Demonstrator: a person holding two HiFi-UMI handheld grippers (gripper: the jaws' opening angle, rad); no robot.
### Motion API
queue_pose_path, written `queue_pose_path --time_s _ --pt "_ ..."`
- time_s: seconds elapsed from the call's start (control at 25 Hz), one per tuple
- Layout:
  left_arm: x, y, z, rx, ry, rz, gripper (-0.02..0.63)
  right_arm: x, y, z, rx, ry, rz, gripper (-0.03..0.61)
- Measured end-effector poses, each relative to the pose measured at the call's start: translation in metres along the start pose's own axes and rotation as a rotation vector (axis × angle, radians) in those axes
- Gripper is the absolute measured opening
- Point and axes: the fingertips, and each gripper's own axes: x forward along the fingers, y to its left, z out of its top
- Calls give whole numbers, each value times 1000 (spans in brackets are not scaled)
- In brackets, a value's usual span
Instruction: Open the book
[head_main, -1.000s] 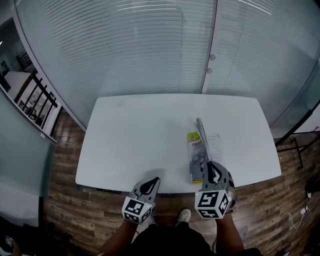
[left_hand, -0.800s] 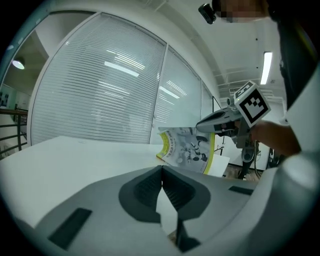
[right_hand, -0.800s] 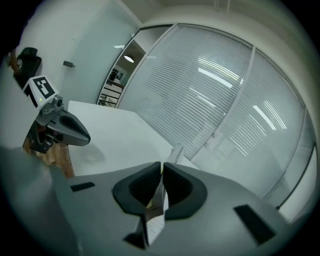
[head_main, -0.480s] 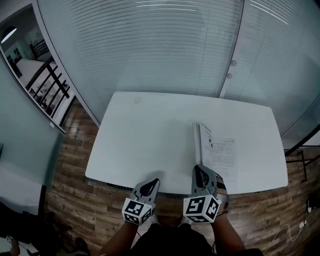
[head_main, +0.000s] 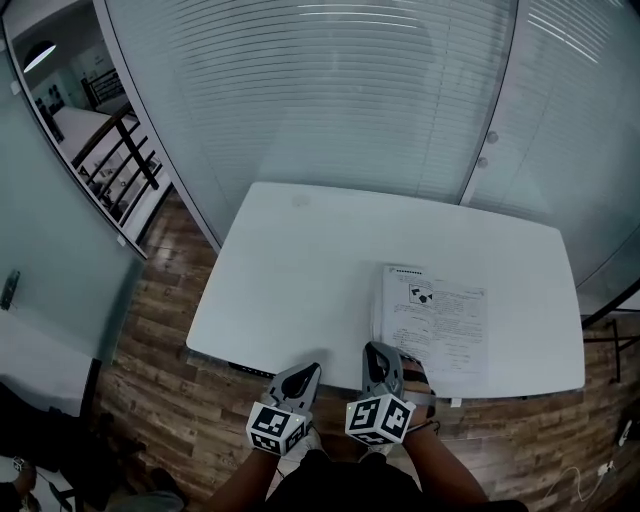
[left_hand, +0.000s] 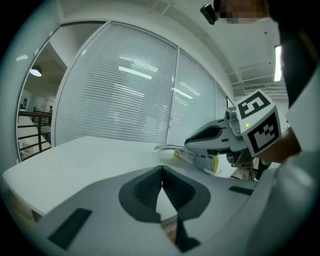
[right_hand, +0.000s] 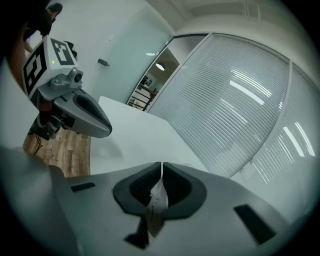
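The book (head_main: 436, 326) lies on the right part of the white table (head_main: 300, 270), its first printed page facing up. My right gripper (head_main: 381, 366) is at the book's near left corner, shut on a thin sheet, the yellow cover (left_hand: 201, 161), which stands up from the page. That sheet shows pinched between the pads in the right gripper view (right_hand: 162, 170). My left gripper (head_main: 301, 379) hovers at the table's near edge, left of the book, shut with nothing in it (left_hand: 162, 172). From there I see the right gripper (left_hand: 220, 138) above the cover.
A glass wall with blinds (head_main: 340, 100) runs along the table's far side. Wooden floor (head_main: 160, 380) surrounds the table, and a dark railing (head_main: 120, 150) stands at the far left. The left half of the table top is bare.
The right gripper has swung the cover left and toward the near edge, so the printed page now lies fully exposed. The left gripper has shifted a little along the near edge.
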Motion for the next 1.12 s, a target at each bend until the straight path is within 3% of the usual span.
queue_pose_path --time_s 0.4,0.8,1.0,1.12 --pt "-13 10 0 -32 13 56 14 26 41 5 -175 -19 11 18" --pt "-7 6 7 -47 -53 14 14 45 67 -10 -148 21 110 53" --pt "-4 3 7 -45 -24 9 14 34 64 -8 -125 -1 139 164" --pt "-4 6 6 -37 -17 13 14 21 59 -2 -42 -39 164 181"
